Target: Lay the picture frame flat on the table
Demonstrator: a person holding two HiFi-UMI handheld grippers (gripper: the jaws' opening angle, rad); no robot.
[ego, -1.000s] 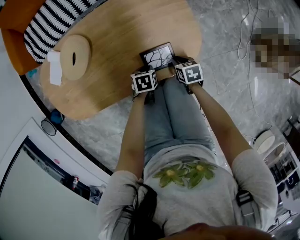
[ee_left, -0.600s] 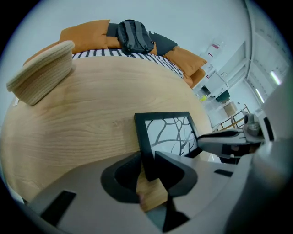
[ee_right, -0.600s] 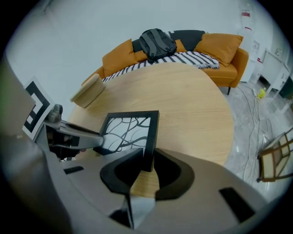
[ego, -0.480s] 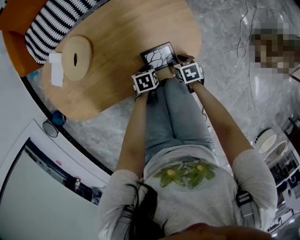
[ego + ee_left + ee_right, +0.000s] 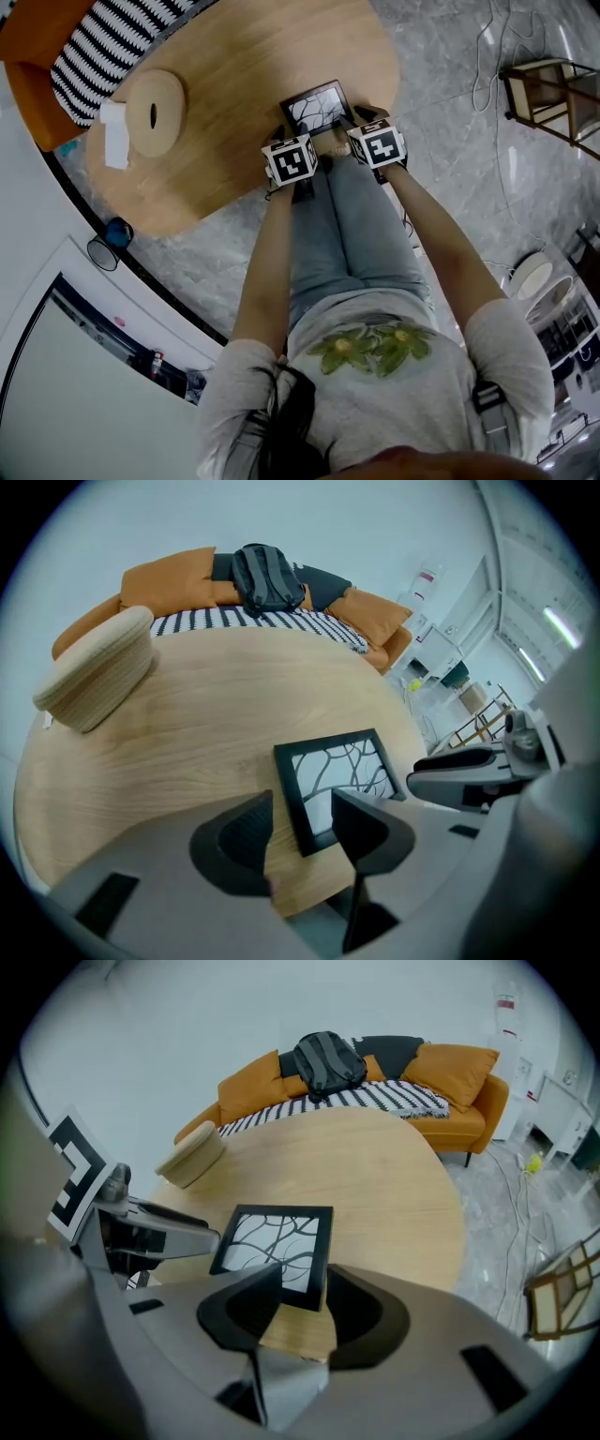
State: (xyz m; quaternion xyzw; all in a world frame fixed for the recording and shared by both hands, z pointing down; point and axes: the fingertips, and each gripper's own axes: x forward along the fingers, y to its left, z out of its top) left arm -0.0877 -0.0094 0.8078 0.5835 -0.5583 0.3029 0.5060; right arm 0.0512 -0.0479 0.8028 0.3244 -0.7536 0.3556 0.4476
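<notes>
Presently gaping and clamped on nothing: the left tongs (image 5: 300, 810), jaws set either side of the near left corner of the picture frame (image 5: 336, 772); likewise the right tongs (image 5: 302, 1283), spread wide about the near right corner. No contact to be made out between jaws and frame in either gripper view. Lying flat already, by the look of it, patterned face up on the wooden worktop (image 5: 178, 724), close to the near edge and just beside both tongs. Risks from here: by closing on a corner and lifting, tipping the frame up again; by nudging forward with open jaws, skating it across the smooth wood; by dragging back, pulling it over the edge close behind and down toward the knees or the floor. Best judged as done, needing only a clean retreat straight back. Further out, a round woven holder (image 5: 153, 112), well apart at the left and out of harm's way. Against half a second ago, hardly any change: both tongs a shade nearer the frame, frame in about the same spot.
</notes>
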